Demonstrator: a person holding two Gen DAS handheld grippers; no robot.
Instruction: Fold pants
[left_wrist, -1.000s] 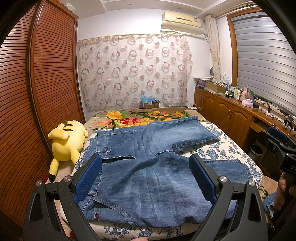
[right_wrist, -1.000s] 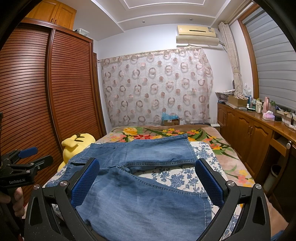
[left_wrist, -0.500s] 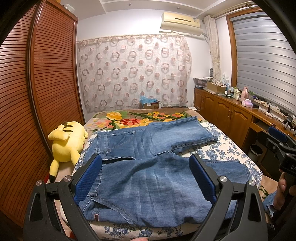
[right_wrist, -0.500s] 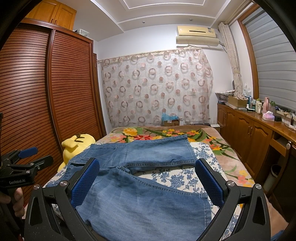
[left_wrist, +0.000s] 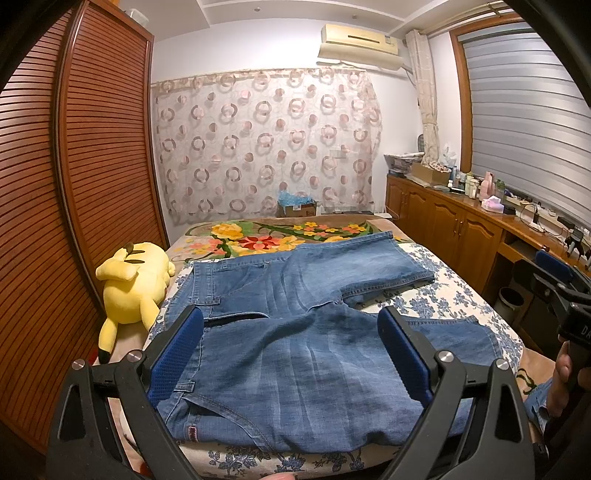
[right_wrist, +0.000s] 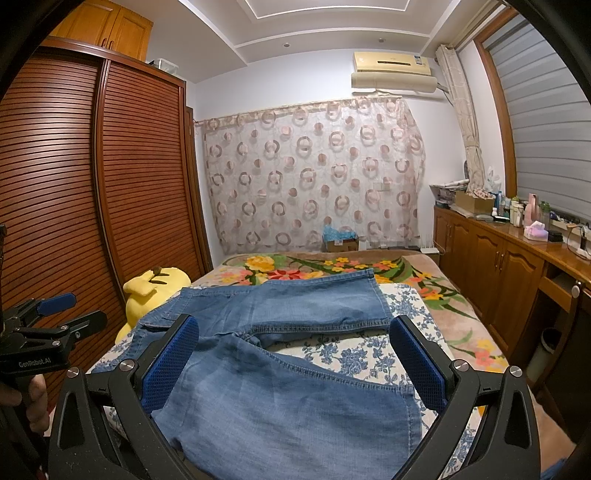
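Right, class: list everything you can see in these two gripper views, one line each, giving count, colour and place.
jeans: one, blue denim, spread flat on the bed, legs apart
bed: one, blue-floral sheet, centre
blanket: one, floral, far end of bed
plush toy: one, yellow, bed's left edge
wardrobe: one, brown slatted, left wall
curtain: one, circle-patterned, back wall
air conditioner: one, cream, above curtain
cabinets: brown, right wall
left gripper: blue fingers apart, over waistband
right gripper: blue fingers apart, over leg
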